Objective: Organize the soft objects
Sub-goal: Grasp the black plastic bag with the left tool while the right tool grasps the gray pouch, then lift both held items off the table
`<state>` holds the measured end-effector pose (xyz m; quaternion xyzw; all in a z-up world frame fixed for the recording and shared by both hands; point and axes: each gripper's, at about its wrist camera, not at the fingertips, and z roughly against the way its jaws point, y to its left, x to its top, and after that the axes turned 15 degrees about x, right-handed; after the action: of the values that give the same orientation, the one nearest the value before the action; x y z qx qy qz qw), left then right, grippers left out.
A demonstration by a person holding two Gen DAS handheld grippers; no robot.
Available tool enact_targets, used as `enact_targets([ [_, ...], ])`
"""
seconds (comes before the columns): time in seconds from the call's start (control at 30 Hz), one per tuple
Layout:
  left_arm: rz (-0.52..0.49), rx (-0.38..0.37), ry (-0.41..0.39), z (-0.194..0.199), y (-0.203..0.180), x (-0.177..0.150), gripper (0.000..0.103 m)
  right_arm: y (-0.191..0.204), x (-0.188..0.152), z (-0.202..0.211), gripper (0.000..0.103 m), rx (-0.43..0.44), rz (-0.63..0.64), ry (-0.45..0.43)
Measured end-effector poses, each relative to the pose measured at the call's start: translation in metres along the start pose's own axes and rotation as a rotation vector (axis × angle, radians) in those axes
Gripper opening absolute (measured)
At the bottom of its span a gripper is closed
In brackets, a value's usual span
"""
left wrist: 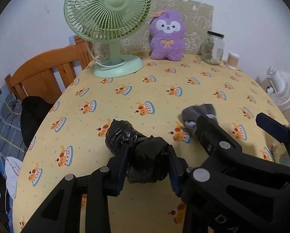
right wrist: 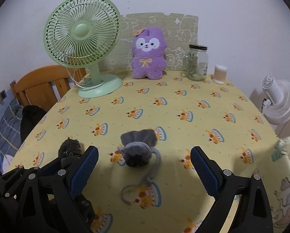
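two soft things are in play on the yellow tablecloth point(right wrist: 183, 101). the black plastic bundle point(left wrist: 137, 147) sits near the front left of the table with the left gripper point(left wrist: 148, 165) closed on its near end, pads pressing both sides. the grey drawstring pouch point(right wrist: 138, 149) lies just to its right, right in front of the right gripper point(right wrist: 144, 167), whose jaws are spread wide around nothing, pouch between and slightly ahead of them.

what i'd worry about: the bundle is crinkly and slick looking, and only one end is pinched, so the free end could sag or the whole thing slide out on a lift. the pouch's cord point(right wrist: 145, 178) trails loose toward the camera, so a grab could catch just the cord, or it could drag and snag. the two grippers are also really close together, the right one's finger sits just beside the bundle, so they could bump.

further back: a green desk fan point(right wrist: 82, 44) at rear left, a purple plush point(right wrist: 148, 56) against the back, a glass jar point(right wrist: 196, 62) and a cotton swab tub point(right wrist: 219, 73) at rear right. all well apart from the grippers, nothing blocking. the jar would be the tippy one if stuff gets moved back there.
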<state>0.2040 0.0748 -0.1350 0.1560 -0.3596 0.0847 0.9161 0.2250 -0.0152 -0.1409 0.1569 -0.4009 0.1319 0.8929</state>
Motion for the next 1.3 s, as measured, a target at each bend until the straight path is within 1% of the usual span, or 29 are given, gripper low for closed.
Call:
enact_targets([
  [0.13, 0.002, 0.005, 0.022, -0.011, 0.000, 0.001, 0.038, 0.001, 0.002, -0.012, 0.097, 0.001, 0.017, 0.015],
  [0.27, -0.002, 0.006, 0.015, -0.018, -0.003, 0.000, 0.038, -0.001, 0.000, -0.024, 0.095, -0.002, 0.021, 0.025],
  [0.3, -0.007, 0.004, 0.016, -0.019, -0.004, 0.000, 0.038, -0.002, -0.001, -0.027, 0.092, -0.009, 0.020, 0.032],
  [0.47, 0.002, -0.017, 0.035, -0.024, -0.004, 0.001, 0.038, -0.006, 0.000, -0.045, 0.080, 0.016, -0.002, 0.106],
  [0.5, 0.004, -0.018, 0.038, -0.024, -0.004, 0.001, 0.038, -0.007, 0.000, -0.048, 0.075, 0.020, -0.006, 0.120],
  [0.53, 0.006, -0.020, 0.042, -0.025, -0.003, 0.001, 0.038, -0.007, -0.001, -0.051, 0.067, 0.036, -0.011, 0.134],
  [0.57, 0.008, -0.022, 0.045, -0.026, -0.003, 0.000, 0.038, -0.008, -0.001, -0.053, 0.064, 0.046, -0.018, 0.145],
  [0.6, 0.009, -0.023, 0.048, -0.026, -0.003, 0.000, 0.038, -0.009, -0.001, -0.055, 0.058, 0.053, -0.025, 0.154],
  [0.63, 0.008, -0.022, 0.048, -0.026, -0.003, 0.000, 0.038, -0.010, -0.002, -0.057, 0.050, 0.063, -0.035, 0.164],
  [0.83, 0.002, -0.022, 0.040, -0.024, -0.004, -0.001, 0.038, -0.010, -0.004, -0.055, 0.047, 0.045, -0.046, 0.156],
  [1.07, -0.017, -0.037, 0.014, -0.014, -0.006, -0.005, 0.038, -0.008, -0.006, -0.038, 0.045, 0.041, -0.043, 0.141],
  [1.17, -0.024, -0.027, 0.007, -0.008, -0.008, -0.009, 0.038, -0.009, -0.011, -0.032, 0.045, 0.046, -0.057, 0.145],
  [1.3, -0.013, -0.032, -0.003, 0.004, -0.008, -0.016, 0.038, -0.008, -0.016, -0.020, 0.044, 0.046, -0.053, 0.132],
])
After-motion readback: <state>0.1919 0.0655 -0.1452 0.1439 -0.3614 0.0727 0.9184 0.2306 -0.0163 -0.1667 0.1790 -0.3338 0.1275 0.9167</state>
